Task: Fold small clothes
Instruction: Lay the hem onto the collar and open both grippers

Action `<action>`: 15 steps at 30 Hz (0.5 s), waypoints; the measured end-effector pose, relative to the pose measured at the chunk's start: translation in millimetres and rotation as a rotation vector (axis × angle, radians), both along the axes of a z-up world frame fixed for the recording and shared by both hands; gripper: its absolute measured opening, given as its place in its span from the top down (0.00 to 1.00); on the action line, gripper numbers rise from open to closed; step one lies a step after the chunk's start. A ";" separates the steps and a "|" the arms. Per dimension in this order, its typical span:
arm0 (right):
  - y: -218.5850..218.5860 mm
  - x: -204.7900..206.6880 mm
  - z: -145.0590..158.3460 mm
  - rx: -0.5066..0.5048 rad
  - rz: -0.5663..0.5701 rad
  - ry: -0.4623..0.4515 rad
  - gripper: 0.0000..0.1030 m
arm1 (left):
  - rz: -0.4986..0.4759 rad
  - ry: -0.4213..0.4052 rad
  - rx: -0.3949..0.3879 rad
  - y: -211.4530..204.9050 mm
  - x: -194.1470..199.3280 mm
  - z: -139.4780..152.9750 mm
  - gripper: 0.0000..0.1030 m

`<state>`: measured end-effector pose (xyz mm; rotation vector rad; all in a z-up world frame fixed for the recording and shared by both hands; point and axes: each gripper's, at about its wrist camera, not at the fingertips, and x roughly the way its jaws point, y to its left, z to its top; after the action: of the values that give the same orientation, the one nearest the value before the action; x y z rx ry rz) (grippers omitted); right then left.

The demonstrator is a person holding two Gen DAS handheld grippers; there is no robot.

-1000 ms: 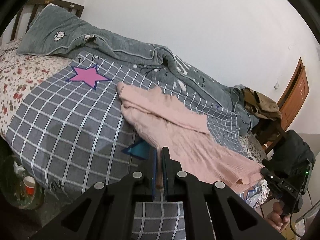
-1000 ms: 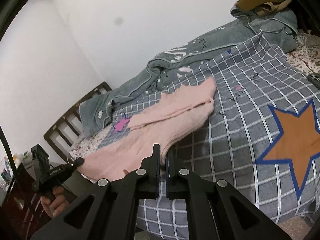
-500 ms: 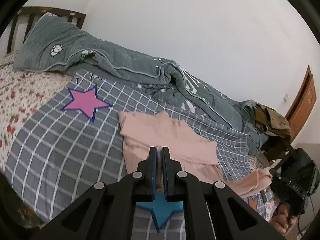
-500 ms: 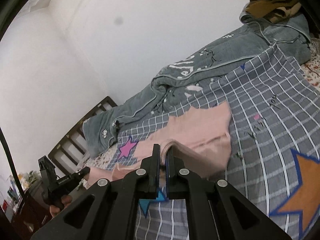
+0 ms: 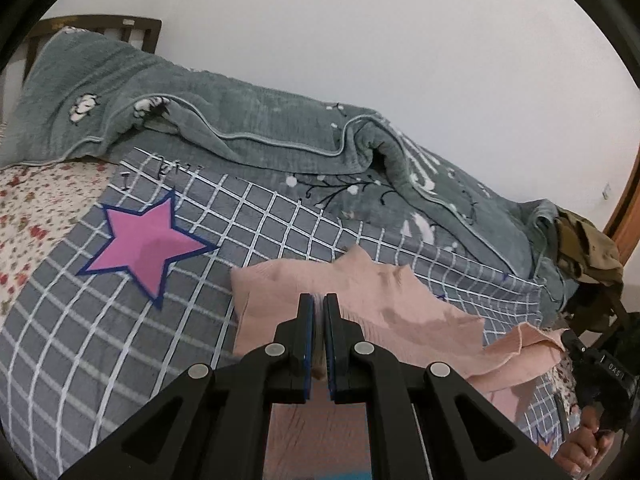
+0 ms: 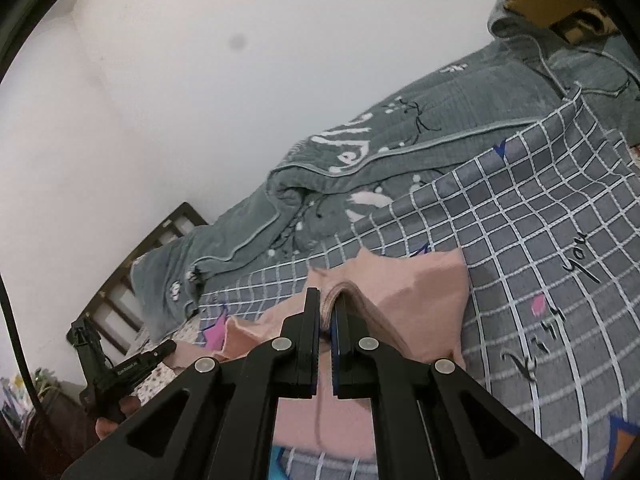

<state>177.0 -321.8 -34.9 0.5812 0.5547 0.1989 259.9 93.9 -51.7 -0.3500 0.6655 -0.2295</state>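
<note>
- Pinching the edge of the pink garment [image 5: 372,304], the left gripper [image 5: 319,300] has its jaws closed on a bunched layer of the cloth, seen between its blue-lined fingers.
- The right gripper [image 6: 328,300] is likewise clamped tight on a folded edge of the same garment [image 6: 416,300], with several layers of pink cloth squeezed between its fingers.
- The garment lies on the grey checked bedspread [image 5: 100,320], partly folded over itself; its far edge rests flat on the spread, while the near part lifts toward both grippers.
- In the left view one end of the garment trails off to the right, toward the other hand-held gripper, and a hand [image 5: 584,444] shows at the lower right edge gripping its handle.
- In the right view a hand [image 6: 112,420] at the lower left holds the other gripper's handle.
- A pink star [image 5: 144,248] printed on the spread lies left of the garment, apart from it.
- A rumpled grey-green quilt [image 5: 248,124] runs along the wall behind the spread.
- A flowered sheet [image 5: 36,200] shows at the left, near the dark wooden headboard [image 5: 100,26].
- Some tan clothing [image 5: 588,252] sits piled at the far right end of the quilt.
</note>
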 end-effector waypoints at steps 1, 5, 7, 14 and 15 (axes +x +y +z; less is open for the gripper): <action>-1.0 9.9 -4.0 0.003 -0.003 0.008 0.96 | 0.001 0.006 0.005 -3.2 12.3 -3.6 0.94; -3.3 49.8 -21.8 -0.013 -0.020 0.035 0.96 | 0.008 0.022 0.017 -11.0 49.3 -17.1 0.94; -4.8 65.1 -30.4 -0.017 -0.023 0.049 0.96 | 0.007 0.035 0.004 -13.8 67.7 -25.0 0.94; -17.0 119.4 -68.9 -0.084 -0.082 0.102 0.82 | 0.066 0.085 -0.020 -20.3 125.4 -47.1 0.85; -18.5 124.1 -74.2 -0.104 -0.093 0.112 0.70 | 0.071 0.103 -0.019 -19.7 131.2 -50.4 0.76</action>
<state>301.0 -340.3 -109.2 0.5180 0.6411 0.0498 391.0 74.2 -102.1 -0.4052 0.7510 -0.1505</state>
